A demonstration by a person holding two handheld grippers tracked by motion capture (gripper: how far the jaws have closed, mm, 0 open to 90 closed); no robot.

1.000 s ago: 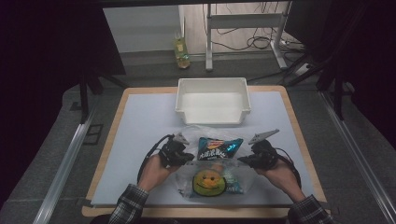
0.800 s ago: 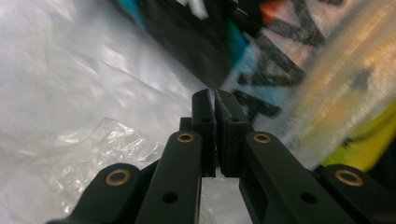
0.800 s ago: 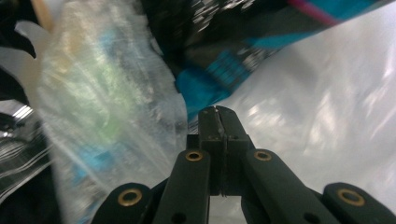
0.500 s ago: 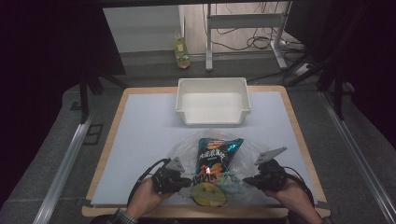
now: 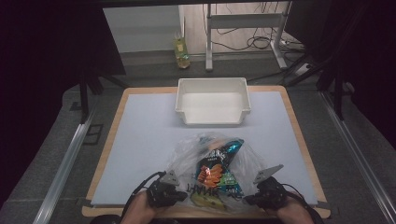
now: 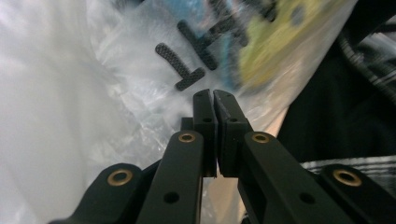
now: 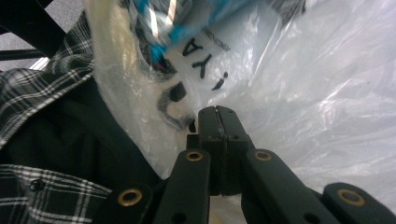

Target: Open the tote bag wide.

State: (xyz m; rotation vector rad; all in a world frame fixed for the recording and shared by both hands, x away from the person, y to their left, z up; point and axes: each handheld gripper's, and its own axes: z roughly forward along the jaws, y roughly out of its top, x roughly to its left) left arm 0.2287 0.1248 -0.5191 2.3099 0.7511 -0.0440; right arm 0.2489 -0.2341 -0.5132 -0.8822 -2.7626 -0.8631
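Observation:
A clear plastic bag (image 5: 187, 161) with black lettering lies at the table's near edge. Inside it are a blue and orange snack packet (image 5: 217, 163) and a yellow-green item (image 5: 205, 201). My left gripper (image 5: 180, 193) is shut on the bag's left side, and its jaws (image 6: 214, 93) pinch the film (image 6: 70, 93) close up. My right gripper (image 5: 250, 199) is shut on the bag's right side; its jaws (image 7: 217, 109) meet on the crinkled plastic (image 7: 317, 84). Both hands sit at the table's front edge.
A white rectangular bin (image 5: 212, 100) stands empty at the back middle of the pale mat (image 5: 140, 140). A plaid sleeve (image 7: 42, 107) is close beside the right gripper. A yellow-green bottle (image 5: 181, 51) stands on the floor beyond the table.
Both grippers have drawn back toward the near edge of the table, dragging the bag with them. The bag now reaches the front edge and the hands are partly out of frame.

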